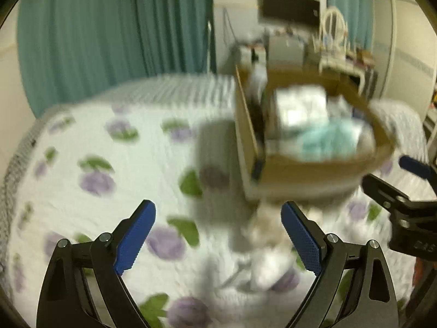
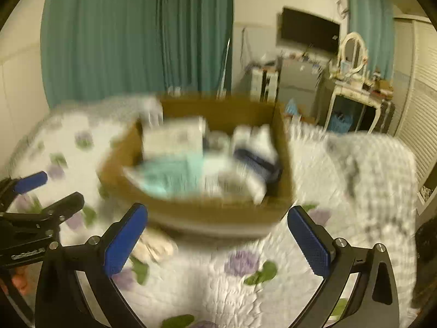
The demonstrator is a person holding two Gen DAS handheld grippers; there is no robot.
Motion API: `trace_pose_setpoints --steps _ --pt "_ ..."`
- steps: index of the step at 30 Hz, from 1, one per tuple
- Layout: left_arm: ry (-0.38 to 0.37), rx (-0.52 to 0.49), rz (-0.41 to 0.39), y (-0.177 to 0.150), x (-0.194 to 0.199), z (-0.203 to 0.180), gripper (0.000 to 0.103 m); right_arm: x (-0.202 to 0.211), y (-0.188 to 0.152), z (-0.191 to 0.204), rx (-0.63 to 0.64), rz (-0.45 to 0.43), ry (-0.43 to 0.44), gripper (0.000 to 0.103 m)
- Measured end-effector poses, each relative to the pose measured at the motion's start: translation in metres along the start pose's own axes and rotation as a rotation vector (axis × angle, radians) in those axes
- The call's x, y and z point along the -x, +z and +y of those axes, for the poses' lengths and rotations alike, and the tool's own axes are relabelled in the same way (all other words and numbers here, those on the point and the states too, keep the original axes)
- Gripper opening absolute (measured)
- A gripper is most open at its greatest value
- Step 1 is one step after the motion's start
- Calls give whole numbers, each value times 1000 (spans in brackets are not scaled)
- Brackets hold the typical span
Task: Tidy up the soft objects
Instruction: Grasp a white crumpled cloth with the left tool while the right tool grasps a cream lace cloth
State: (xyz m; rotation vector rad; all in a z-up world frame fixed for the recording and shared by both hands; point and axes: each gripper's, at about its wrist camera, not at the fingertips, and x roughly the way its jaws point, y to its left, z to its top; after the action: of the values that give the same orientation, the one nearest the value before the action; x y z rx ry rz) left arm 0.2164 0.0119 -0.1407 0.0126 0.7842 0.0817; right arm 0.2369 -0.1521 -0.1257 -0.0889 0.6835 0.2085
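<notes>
At the bottom of the left wrist view, the left gripper [image 1: 218, 235] stood wide open, its blue pads [image 1: 135, 236] holding nothing and touching nothing. Between them, toward 5 o'clock, a pale crumpled soft object [image 1: 269, 248] lay on the floral quilt [image 1: 90, 147]; motion blur smeared it too much to tell what it was or which way its long axis ran. In the right wrist view the right gripper [image 2: 218, 240] was likewise spread wide and empty above the quilt, and the same pale item [image 2: 153, 246] showed at 8 o'clock just beside its left pad, partly hidden behind it. Each tool appeared at the edge of the other's view, cut off by the frame. Farther out, at 12 o'clock, a cardboard box [image 2: 196, 213] sat on the bed, its long sides running away toward the wall. Inside lay blurred folded things: a teal cloth [image 2: 169, 177], a white bundle [image 2: 172, 139] and a dark-striped piece [image 2: 256, 161]. Beyond hung teal curtains [image 2: 136, 32], with a wall television [image 2: 310, 31] at 1 o'clock
</notes>
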Motion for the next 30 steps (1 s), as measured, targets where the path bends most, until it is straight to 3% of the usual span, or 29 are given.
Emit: trace_pose_setpoints --steps 2,4,8,11,15,17,19,21,25,30 --pt "7 -16 54 -6 -16 -7 93 -21 -10 5 35 66 -20 103" --pt "0 -18 88 -12 -23 -9 93 -25 -14 5 36 70 -21 103" --pt "-16 -46 79 -21 -21 -15 93 -25 -17 -1 7 67 -3 103" --pt "-76 -53 116 -28 -27 -21 92 -28 -20 -4 1 83 -1 103" --pt "-162 -63 190 -35 -40 -26 70 -29 -22 -6 -4 85 -4 103" --pt "-190 -68 205 -37 -41 -28 48 -28 -22 -5 -2 80 2 103" --pt "-212 -74 204 -37 -38 -29 36 -27 -22 -5 0 78 3 103" --pt "-196 -82 182 -36 -30 -29 31 -28 -23 -5 0 80 5 103" --pt "-166 -28 149 -32 -16 -18 31 -31 -25 -1 2 82 23 103" --pt "-76 24 65 -18 -4 6 31 -32 -27 5 18 81 45 103"
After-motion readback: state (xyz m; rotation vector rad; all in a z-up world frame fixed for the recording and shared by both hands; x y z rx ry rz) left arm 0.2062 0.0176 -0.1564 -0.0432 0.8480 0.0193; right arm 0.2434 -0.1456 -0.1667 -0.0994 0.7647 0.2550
